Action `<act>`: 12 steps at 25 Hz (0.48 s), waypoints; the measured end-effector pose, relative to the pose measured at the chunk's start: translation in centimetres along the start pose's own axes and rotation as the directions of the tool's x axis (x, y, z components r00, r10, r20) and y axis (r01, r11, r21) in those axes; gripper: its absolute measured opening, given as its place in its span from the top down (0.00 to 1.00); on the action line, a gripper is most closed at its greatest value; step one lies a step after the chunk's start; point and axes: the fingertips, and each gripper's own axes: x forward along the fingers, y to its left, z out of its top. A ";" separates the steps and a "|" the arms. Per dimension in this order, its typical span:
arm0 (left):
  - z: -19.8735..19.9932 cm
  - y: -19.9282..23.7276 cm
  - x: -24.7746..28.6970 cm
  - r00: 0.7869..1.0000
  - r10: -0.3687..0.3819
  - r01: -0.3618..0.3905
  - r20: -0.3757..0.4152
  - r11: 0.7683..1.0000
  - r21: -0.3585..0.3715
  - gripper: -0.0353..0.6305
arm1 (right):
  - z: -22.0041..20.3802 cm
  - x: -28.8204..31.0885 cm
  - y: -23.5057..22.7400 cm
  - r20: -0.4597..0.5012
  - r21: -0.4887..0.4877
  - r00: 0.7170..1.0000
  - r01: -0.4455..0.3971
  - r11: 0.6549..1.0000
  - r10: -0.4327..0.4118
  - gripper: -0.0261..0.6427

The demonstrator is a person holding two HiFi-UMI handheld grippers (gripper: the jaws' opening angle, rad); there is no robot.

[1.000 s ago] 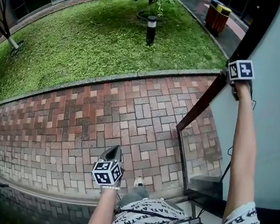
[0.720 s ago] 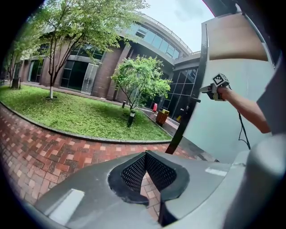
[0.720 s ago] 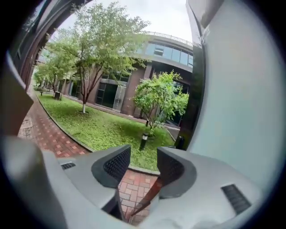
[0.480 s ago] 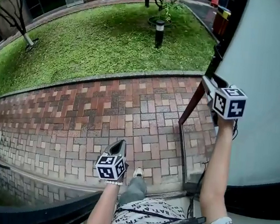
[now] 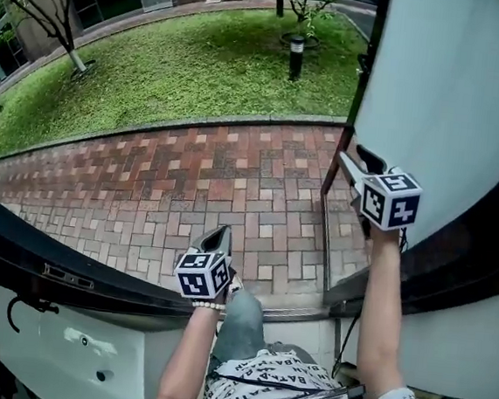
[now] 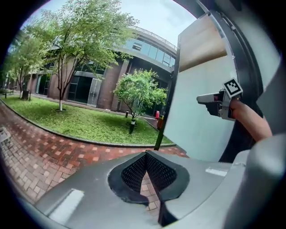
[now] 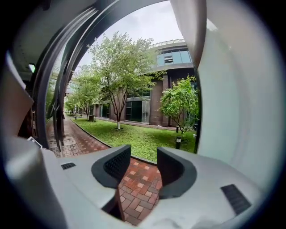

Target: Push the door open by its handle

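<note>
The door is a white frosted panel with a dark edge, standing open at the right of the head view. I cannot pick out its handle. My right gripper hangs just in front of that edge, apart from it. It is open with nothing between the fingers, and its jaws have just been opening. The door panel fills the right of the right gripper view. My left gripper is low at the centre over the paving, shut and empty. The left gripper view shows the right gripper beside the door.
Red brick paving and a lawn with a short lamp post lie beyond the doorway. A dark frame bar and a white panel cross the lower left. The person's leg is below the left gripper.
The right gripper has come off the door's edge and dropped lower and leftward in the view. The door panel now fills more of the right. A dark frame and a white panel have appeared at lower left.
</note>
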 end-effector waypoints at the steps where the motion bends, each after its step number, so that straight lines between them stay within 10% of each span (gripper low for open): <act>1: 0.0 -0.8 -1.2 1.000 -0.011 0.012 0.011 1.000 -0.010 0.97 | 0.0 -1.4 0.9 0.006 0.001 1.000 -0.011 1.000 0.011 0.66; 12: -3.6 -3.3 -11.1 0.996 -0.082 0.083 0.032 0.996 -0.024 0.97 | -2.4 -11.5 12.1 0.033 0.013 0.995 -0.091 0.996 0.090 0.66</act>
